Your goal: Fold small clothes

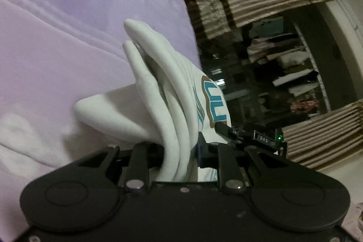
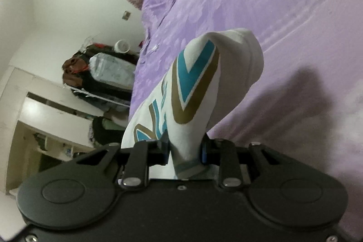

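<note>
Slippage worries us: left gripper (image 1: 179, 151) and right gripper (image 2: 185, 151) pinch bunched white garment (image 2: 199, 87) above the purple bedspread (image 2: 283, 15).

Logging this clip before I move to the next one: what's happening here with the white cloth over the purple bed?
A person is folding a small white garment printed with teal and gold lettering. The left hand-held gripper is shut on a bunch of its folds, and the right hand-held gripper is shut on another part by the print. Both pinched parts stand up from the jaws, above the purple bedspread. The fold is not laid down yet.
</note>
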Tool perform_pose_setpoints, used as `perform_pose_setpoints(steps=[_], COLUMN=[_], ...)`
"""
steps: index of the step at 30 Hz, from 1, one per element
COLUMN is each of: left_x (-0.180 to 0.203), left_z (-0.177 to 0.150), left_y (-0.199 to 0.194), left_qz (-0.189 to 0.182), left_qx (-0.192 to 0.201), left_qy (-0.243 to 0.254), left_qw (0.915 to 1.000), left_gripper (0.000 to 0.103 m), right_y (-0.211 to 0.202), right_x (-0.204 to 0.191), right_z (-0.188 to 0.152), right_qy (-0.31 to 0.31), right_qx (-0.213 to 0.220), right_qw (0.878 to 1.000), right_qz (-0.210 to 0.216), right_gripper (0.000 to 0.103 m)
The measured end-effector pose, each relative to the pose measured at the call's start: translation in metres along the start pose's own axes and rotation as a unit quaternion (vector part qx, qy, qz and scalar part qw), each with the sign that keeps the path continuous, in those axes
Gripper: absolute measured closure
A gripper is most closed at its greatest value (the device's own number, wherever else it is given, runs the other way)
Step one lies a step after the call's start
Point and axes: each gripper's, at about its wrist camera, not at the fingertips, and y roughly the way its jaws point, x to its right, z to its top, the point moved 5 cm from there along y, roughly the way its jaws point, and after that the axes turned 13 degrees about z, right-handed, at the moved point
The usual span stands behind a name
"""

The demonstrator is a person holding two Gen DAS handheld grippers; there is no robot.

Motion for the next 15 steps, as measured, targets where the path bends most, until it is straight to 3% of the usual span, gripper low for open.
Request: perform_pose_setpoints(steps=[4, 8, 11, 15], left_x=[0.029, 0.042, 0.037, 0.006], left_z=[-0.024, -0.043, -0.059, -0.083], left_y=[0.036, 0.089, 0.130, 0.175], left_qz=[-0.025, -0.023, 0.004, 0.077], left_qx=[-0.028, -0.064, -0.082, -0.106], left_qy=[-0.019, -0.028, -0.030, -0.044], left_qw=[0.9991, 0.9973, 0.9962, 0.9904], left_gripper=[0.083, 0.083, 0.082, 0.081], right_y=[-0.070, -0.118, -0.140, -0.148], right_x=[-0.009, 0.011, 0.048, 0.114], right_z=[0.006, 0.003, -0.001, -0.014], right_qy=[-0.012, 0.001, 0.024, 0.074], right_qx=[0.015, 0.021, 0.022, 0.019], right_qw=[0.999, 0.997, 0.994, 0.988], right_qz=[-0.034, -0.076, -0.100, -0.131], right_gripper=[0.080, 0.080, 0.079, 0.079])
